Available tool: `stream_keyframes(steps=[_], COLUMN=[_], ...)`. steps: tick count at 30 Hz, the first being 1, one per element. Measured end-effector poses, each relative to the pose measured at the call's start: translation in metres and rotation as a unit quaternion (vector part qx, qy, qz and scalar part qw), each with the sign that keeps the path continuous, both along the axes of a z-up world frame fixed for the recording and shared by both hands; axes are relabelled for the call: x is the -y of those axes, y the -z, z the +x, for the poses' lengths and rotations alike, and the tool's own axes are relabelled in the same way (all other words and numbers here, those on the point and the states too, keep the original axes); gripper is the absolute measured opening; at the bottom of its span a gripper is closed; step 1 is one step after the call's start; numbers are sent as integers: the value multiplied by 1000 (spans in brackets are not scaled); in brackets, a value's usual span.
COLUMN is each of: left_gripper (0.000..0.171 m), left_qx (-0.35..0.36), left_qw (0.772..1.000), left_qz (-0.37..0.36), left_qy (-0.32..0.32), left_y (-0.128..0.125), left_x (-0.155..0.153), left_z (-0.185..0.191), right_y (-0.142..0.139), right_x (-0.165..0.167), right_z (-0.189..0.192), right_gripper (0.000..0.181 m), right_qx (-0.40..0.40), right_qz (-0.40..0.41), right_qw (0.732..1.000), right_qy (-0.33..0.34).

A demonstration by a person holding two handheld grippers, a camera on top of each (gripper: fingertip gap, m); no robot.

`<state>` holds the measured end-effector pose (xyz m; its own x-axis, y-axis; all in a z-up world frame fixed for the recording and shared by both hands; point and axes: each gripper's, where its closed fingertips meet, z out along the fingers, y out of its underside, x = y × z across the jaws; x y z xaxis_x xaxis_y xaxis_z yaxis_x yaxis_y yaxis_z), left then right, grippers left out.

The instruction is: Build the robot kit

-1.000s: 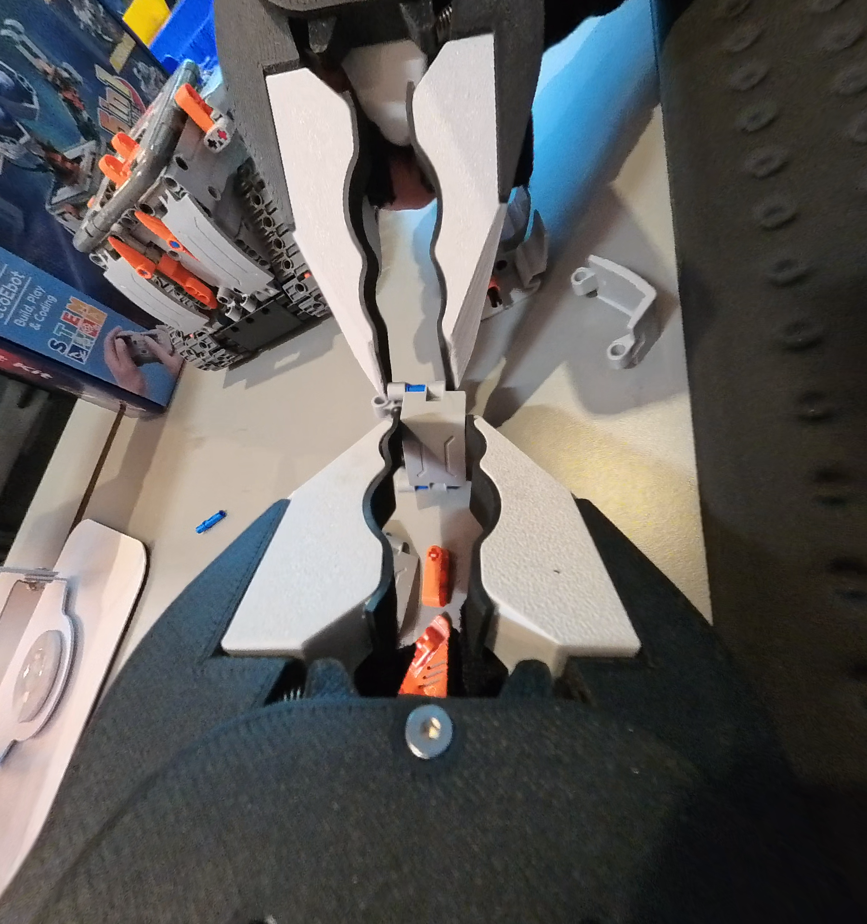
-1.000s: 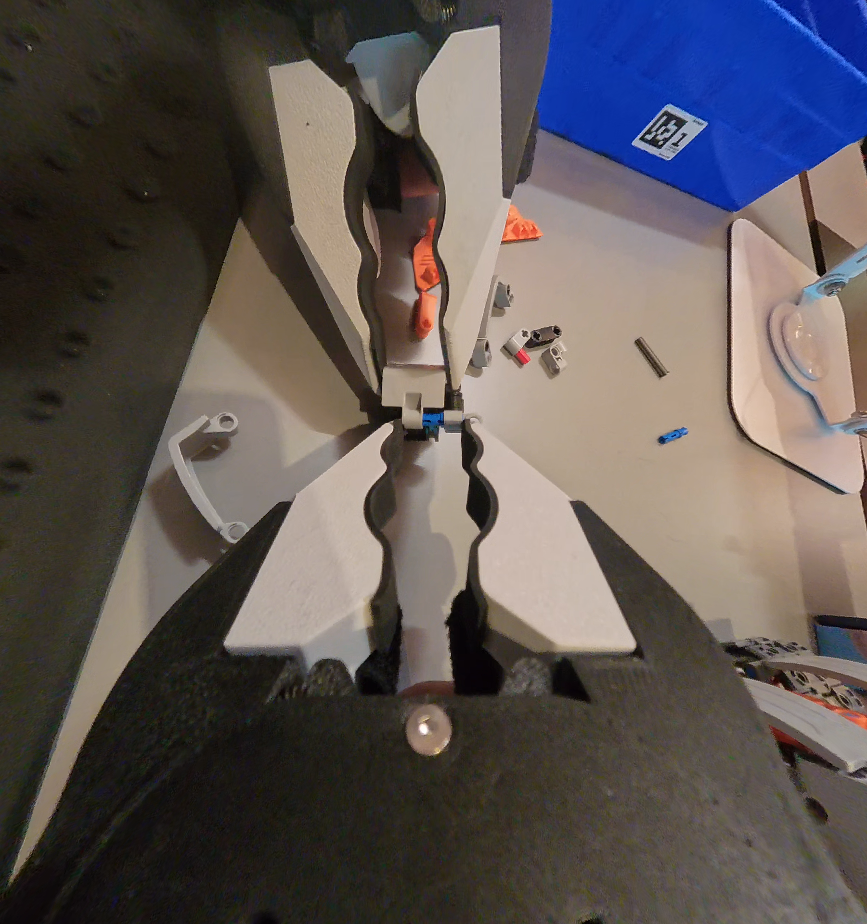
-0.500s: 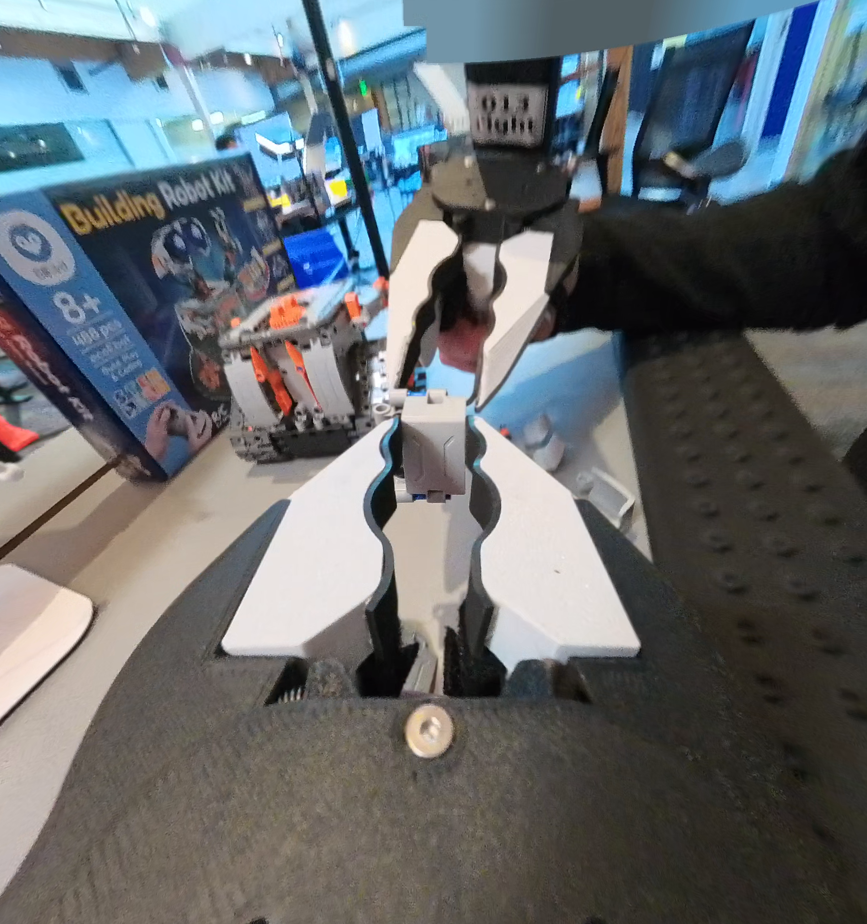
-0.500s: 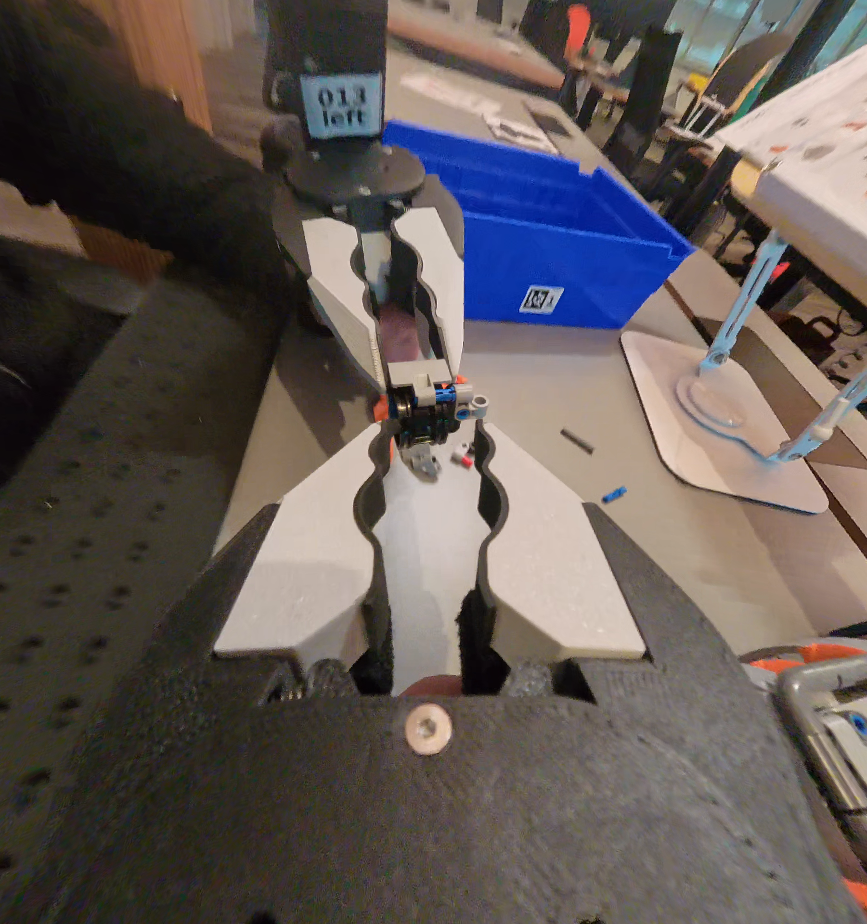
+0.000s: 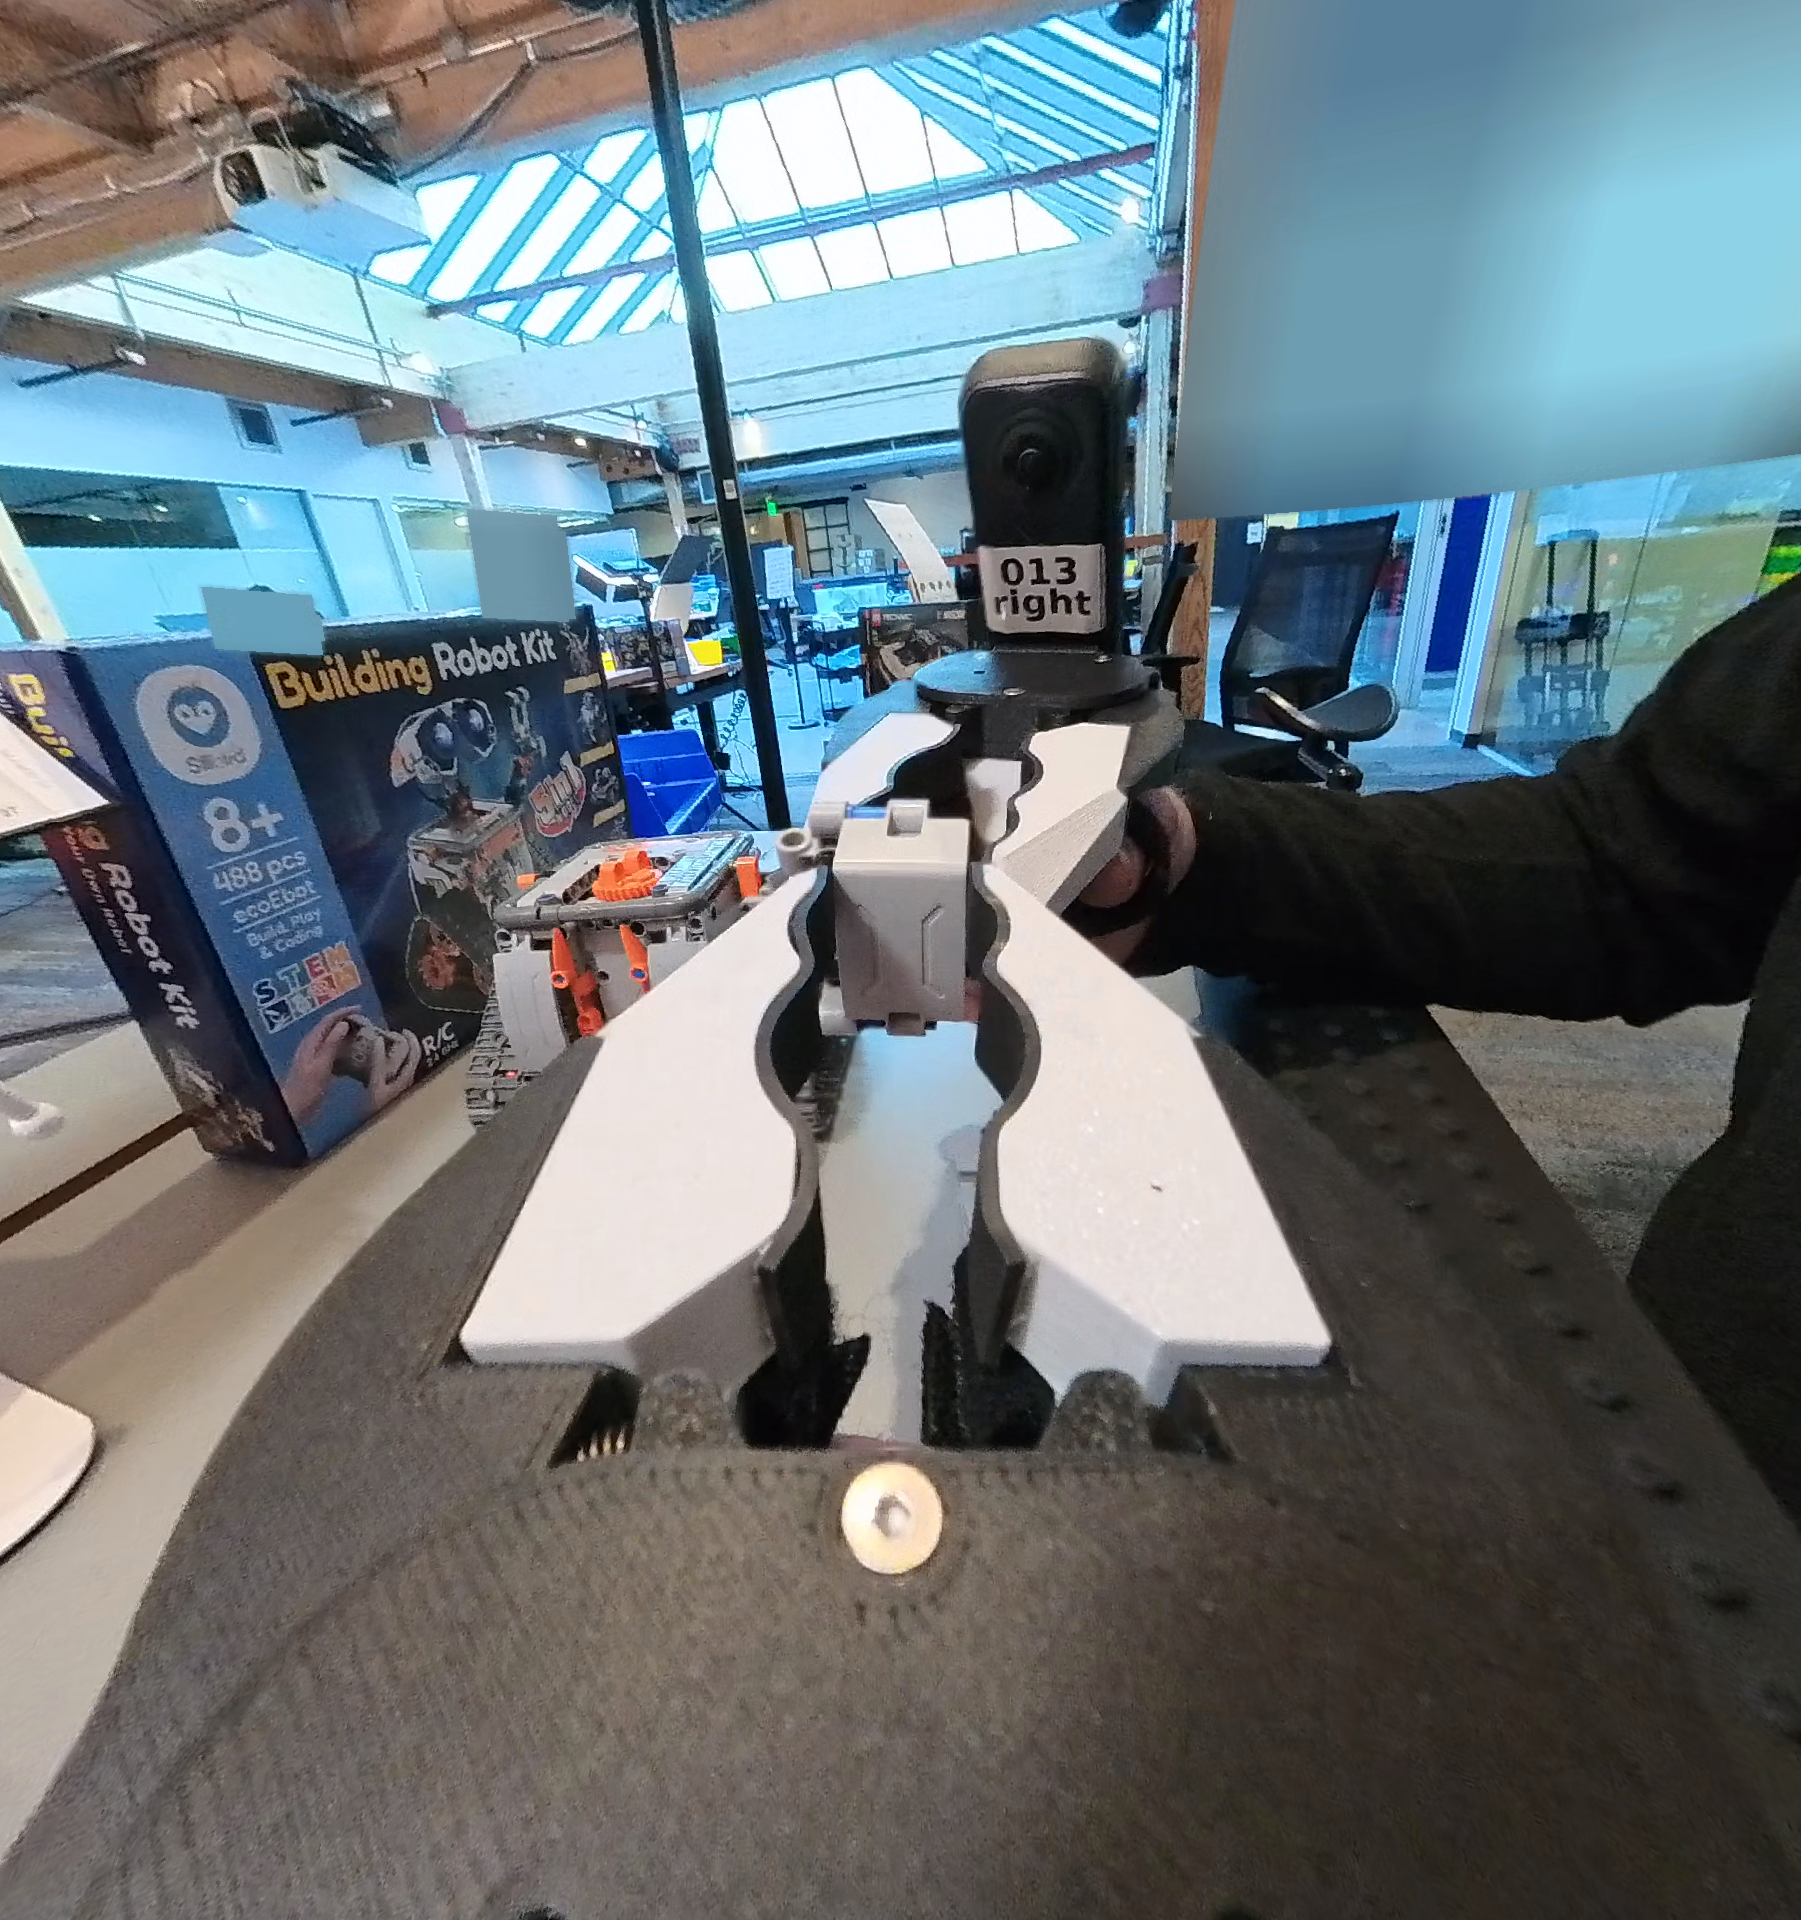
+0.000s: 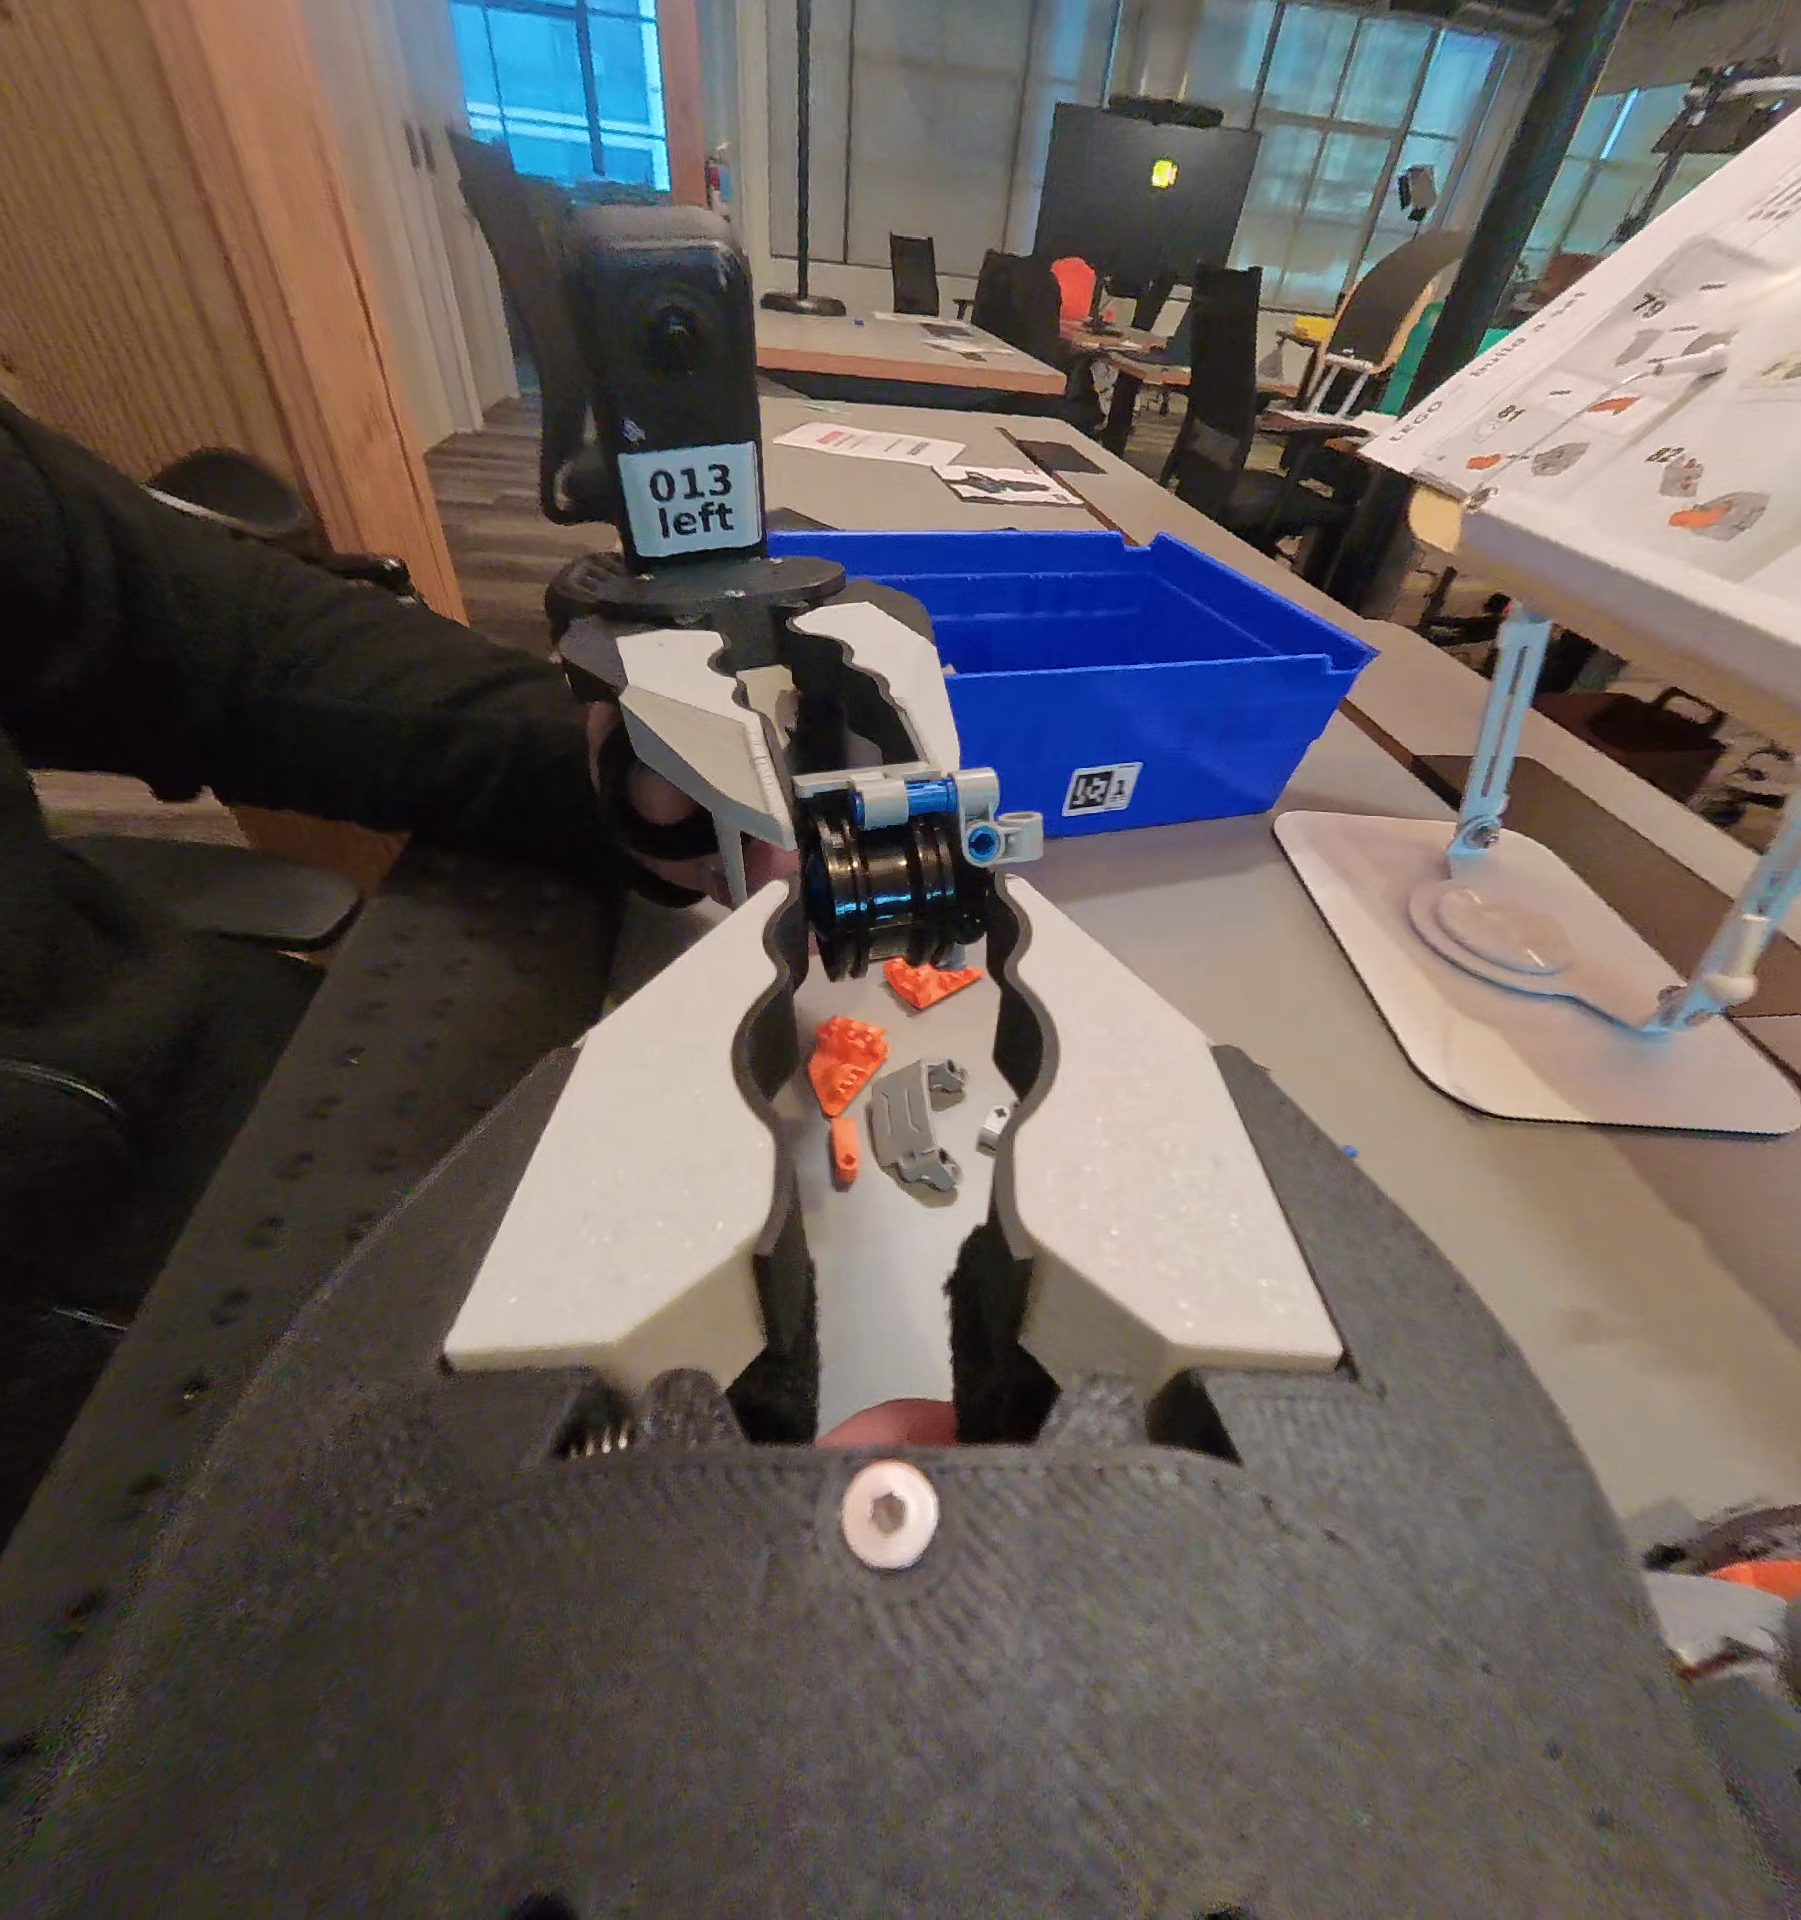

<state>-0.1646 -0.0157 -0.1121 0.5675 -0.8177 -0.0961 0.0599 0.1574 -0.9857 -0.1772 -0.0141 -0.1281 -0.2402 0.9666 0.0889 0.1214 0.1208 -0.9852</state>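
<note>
Far off to the left of the left gripper [image 5: 894, 935] stands a blue toy box [image 5: 283, 883] on the table [image 5: 96, 1247]. Just left of the fingertips, and a bit behind them, sits a half-built robot toy [image 5: 626, 914] with orange bits. The left gripper is squeezed onto a grey block [image 5: 901, 894], one finger on each side. The block is lifted up off the table. Just past the block, the other tool points back at it. To the right of it is a dark sleeve [image 5: 1447, 883].

From the right gripper [image 6: 896, 914], a dark sleeve is again far to the left. Straight ahead, the left gripper holds the same piece from the other side. This side shows a black wheel [image 6: 875, 883] with a blue pin [image 6: 917, 800] on top. The wheel sits right between the right gripper's fingertips. The fingers are very close to it on both sides, but I cannot tell if they press on it or hang loose.

Below the fingers, small orange pieces [image 6: 849, 1060] and a bent grey piece [image 6: 917, 1122] lie on the table. Behind the wheel and a bit to the right is a blue bin [image 6: 1135, 727]. Farther right stands a white stand [image 6: 1498, 935] holding an open booklet [image 6: 1654, 343].
</note>
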Motion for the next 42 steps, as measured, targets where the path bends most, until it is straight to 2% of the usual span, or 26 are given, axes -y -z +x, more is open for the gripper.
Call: stream_keyframes(steps=[2, 5, 7, 9, 11, 15, 20, 25, 31, 35, 38, 42], left_gripper=[22, 23, 30, 22, 22, 22, 22, 22, 22, 22, 22, 22], left_qx=[-16, -73, -110, -147, -155, -105, 31, 71, 14, -26, -70, -124], left_qw=[1000, 996, 991, 985, 984, 993, 999, 995, 999, 1000, 997, 992], left_qz=[5, 30, 45, 56, 59, 35, -33, -59, -29, -3, 17, 35], left_qy=[-4, -41, -69, -65, -70, -45, -4, 30, 22, 14, 7, -4], left_y=[4, 13, 18, 25, 25, 15, -8, -10, -1, 4, 11, 21], left_x=[-1, -7, -12, -10, -11, -9, -10, -8, -6, -3, -1, 0], left_z=[0, -4, -6, -2, -1, -2, -18, -18, -10, -7, -2, 5], right_y=[3, 10, 13, 16, 14, 3, -15, -23, -35, -33, -26, -14], right_x=[-3, -13, -14, -14, -14, -11, -13, -13, -11, -3, 0, 4], right_z=[0, 1, 1, 3, 4, 3, 8, 8, 10, 10, 7, 2], right_gripper=[31, 31, 32, 31, 32, 33, 44, 46, 37, 51, 56, 42], right_qx=[8, 36, 52, 68, 64, 35, -7, -22, -46, -41, -29, -8], right_qz=[36, 147, 189, 226, 244, 209, 109, 67, 56, 18, 38, 88], right_qw=[999, 987, 978, 969, 965, 975, 992, 996, 996, 999, 999, 996], right_qy=[17, 58, 68, 71, 76, 72, 62, 54, 47, 13, 11, 14])
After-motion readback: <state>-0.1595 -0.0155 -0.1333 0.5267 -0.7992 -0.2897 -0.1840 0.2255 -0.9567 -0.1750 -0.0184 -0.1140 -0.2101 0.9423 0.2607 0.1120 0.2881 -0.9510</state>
